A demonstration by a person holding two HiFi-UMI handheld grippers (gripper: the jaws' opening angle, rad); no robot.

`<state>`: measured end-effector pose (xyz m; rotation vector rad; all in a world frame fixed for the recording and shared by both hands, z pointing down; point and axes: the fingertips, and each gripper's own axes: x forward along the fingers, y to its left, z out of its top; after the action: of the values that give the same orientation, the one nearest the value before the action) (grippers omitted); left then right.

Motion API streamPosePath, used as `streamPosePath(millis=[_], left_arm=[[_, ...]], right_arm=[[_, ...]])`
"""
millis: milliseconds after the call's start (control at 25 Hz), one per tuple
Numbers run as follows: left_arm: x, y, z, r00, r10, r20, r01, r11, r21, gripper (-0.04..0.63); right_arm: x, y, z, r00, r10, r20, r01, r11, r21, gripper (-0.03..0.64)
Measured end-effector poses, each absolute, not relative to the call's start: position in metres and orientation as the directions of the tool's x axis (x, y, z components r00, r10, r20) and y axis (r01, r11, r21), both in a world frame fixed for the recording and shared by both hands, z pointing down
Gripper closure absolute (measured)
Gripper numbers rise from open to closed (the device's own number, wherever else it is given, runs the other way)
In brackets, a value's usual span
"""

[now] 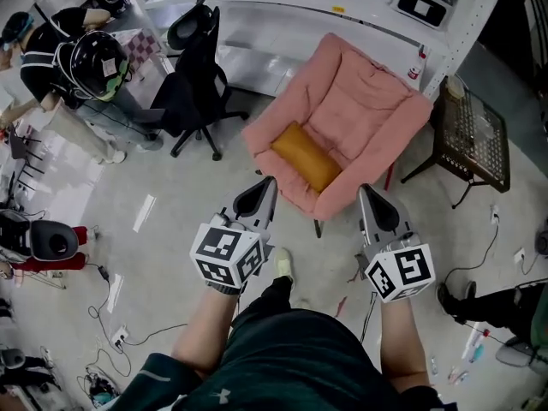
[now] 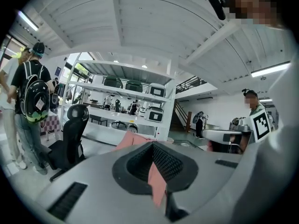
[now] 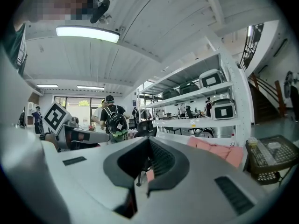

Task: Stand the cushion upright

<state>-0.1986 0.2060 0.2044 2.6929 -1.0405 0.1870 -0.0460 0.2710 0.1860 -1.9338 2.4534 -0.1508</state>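
At the far left of the head view a person with a black backpack [image 1: 88, 61] stands on the pale grey floor [image 1: 163, 229], and next to this person is a black office chair on wheels [image 1: 195, 71]. The left gripper [image 1: 269, 182] has its grey jaws closed together with nothing between them, and it points towards a big pink padded armchair [image 1: 377, 101]. A rectangular orange cushion [image 1: 306, 157] lies flat on the seat of this armchair, near the front edge and close to the arm on the left side. It is not upright. The right gripper [image 1: 367, 190] is also closed and empty, and it is in front of the armchair. Both grippers are apart from the cushion and do not touch it. At the right of the armchair stands a dark wire-mesh side table [image 1: 473, 135].
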Motion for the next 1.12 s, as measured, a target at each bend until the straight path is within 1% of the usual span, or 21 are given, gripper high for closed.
streamPosePath(millis=[320,600,840,1120], left_arm=[[-0.197,0.095,0.229,0.738,-0.626,0.25,-0.672,-0.716,0.189,0.589],[-0.184,0.031,0.26,0.751,-0.592,0.292,-0.655,-0.722,0.224,0.589],[-0.163,-0.004,0.28,0.749,-0.576,0.327,-0.654,-0.721,0.229,0.589],[-0.129,-0.057,0.317,0.703,-0.601,0.38,-0.703,-0.67,0.24,0.589]], right_arm=[[-0.061,0.16,0.196,-0.259,-0.961,0.1,-0.965,0.252,-0.078,0.615],[-0.062,0.101,0.211,-0.257,-0.955,0.149,-0.966,0.25,-0.066,0.615],[-0.048,0.068,0.214,-0.258,-0.953,0.157,-0.966,0.251,-0.061,0.615],[-0.018,0.011,0.236,-0.335,-0.923,0.19,-0.942,0.327,-0.074,0.615]])
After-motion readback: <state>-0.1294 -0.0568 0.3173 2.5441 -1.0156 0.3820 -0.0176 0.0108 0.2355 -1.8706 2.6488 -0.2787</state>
